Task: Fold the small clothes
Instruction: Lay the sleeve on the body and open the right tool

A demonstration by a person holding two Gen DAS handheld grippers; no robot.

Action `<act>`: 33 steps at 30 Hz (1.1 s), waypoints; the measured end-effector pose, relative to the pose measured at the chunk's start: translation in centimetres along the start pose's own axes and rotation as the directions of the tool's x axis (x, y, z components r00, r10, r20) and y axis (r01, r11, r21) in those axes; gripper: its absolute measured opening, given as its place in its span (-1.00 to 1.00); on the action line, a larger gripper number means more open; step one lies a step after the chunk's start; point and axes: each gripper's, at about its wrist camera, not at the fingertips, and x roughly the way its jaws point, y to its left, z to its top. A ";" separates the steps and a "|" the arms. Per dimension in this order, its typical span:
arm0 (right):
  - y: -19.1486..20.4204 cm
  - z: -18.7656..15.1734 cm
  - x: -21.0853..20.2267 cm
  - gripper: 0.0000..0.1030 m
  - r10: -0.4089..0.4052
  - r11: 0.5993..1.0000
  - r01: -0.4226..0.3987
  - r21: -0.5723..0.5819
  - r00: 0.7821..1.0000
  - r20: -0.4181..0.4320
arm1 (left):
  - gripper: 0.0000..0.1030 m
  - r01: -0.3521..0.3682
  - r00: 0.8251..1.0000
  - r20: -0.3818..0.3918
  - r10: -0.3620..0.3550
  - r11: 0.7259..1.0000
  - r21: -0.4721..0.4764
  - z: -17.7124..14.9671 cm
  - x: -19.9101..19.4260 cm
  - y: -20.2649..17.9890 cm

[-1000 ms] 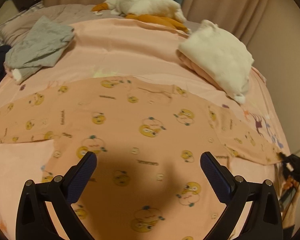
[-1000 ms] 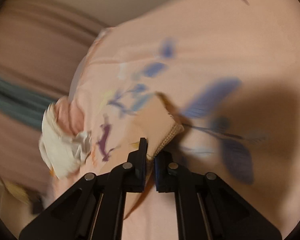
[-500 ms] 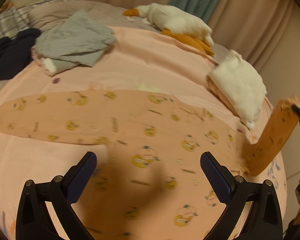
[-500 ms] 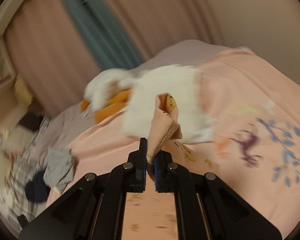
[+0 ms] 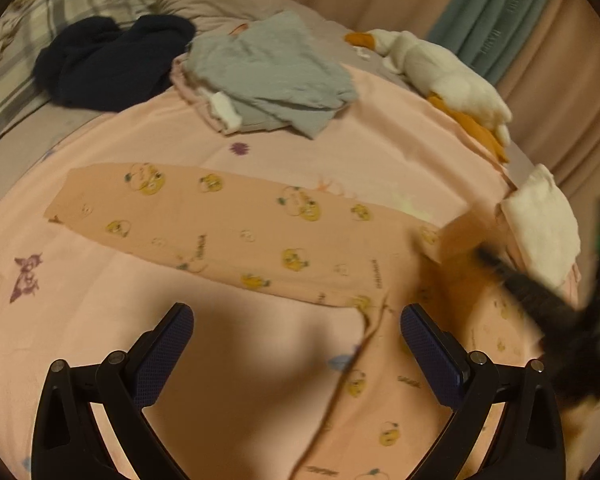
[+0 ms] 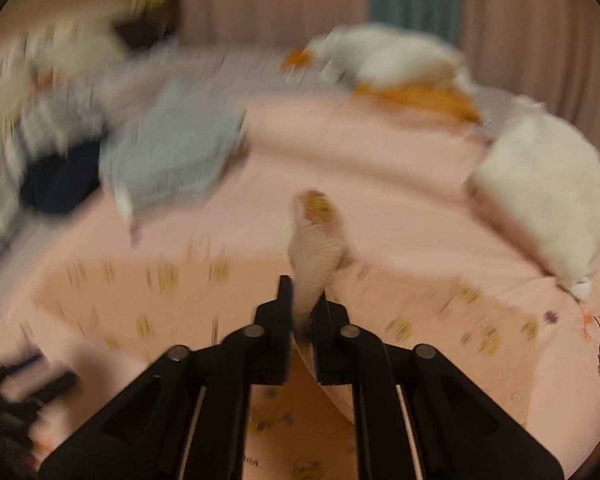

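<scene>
Presumably mid-fold: right gripper (image 6: 302, 312) pinches the sleeve cuff (image 6: 316, 240) of the peach shirt (image 5: 235, 224), lifted at 3 o'clock to carry it across the body. Left gripper (image 5: 295, 344) hovers spread and unloaded above the bed (image 5: 380, 140), ready to pin fabric.

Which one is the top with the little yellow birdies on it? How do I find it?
Look at the pink bedsheet on the bed. Nearest the cameras lies a peach long-sleeved top, one sleeve flat, the other pinched in the right gripper. Only it has yellow cartoon prints; the grey clothes, dark garment and white bundle are plain.
</scene>
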 end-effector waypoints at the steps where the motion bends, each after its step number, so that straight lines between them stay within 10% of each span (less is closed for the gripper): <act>1: 0.4 -0.5 1.0 -0.31 0.009 1.000 -0.010 -0.018 0.999 -0.034 | 0.98 -0.001 1.000 -0.005 0.001 1.000 -0.001 0.0 0.1 0.1; 10: -8.8 -4.7 -2.9 -0.10 0.311 0.936 -0.315 0.158 0.949 0.051 | 0.98 0.119 0.993 -0.024 -0.118 0.991 0.056 1.3 1.5 -3.5; 14: -15.8 -7.2 -3.4 -0.47 0.187 0.939 -0.195 0.284 0.981 0.055 | 0.87 0.252 0.966 -0.069 -0.248 0.965 0.066 2.0 3.5 -6.6; 17: -19.3 -9.4 -2.8 -0.63 0.151 0.918 -0.146 0.369 0.988 0.016 | 0.34 0.330 0.940 -0.119 -0.320 0.941 0.072 2.1 5.8 -9.0; 26: -23.9 -15.3 -2.4 -0.76 0.089 0.875 -0.050 0.482 0.994 -0.058 | 0.07 0.202 0.957 -0.222 -0.189 0.978 0.041 0.3 12.8 -8.9; 33: -22.8 -15.2 -5.3 -0.54 0.112 0.860 -0.105 0.499 0.994 0.016 | 0.00 0.295 0.941 -0.152 -0.302 0.953 -0.066 1.1 9.2 -4.7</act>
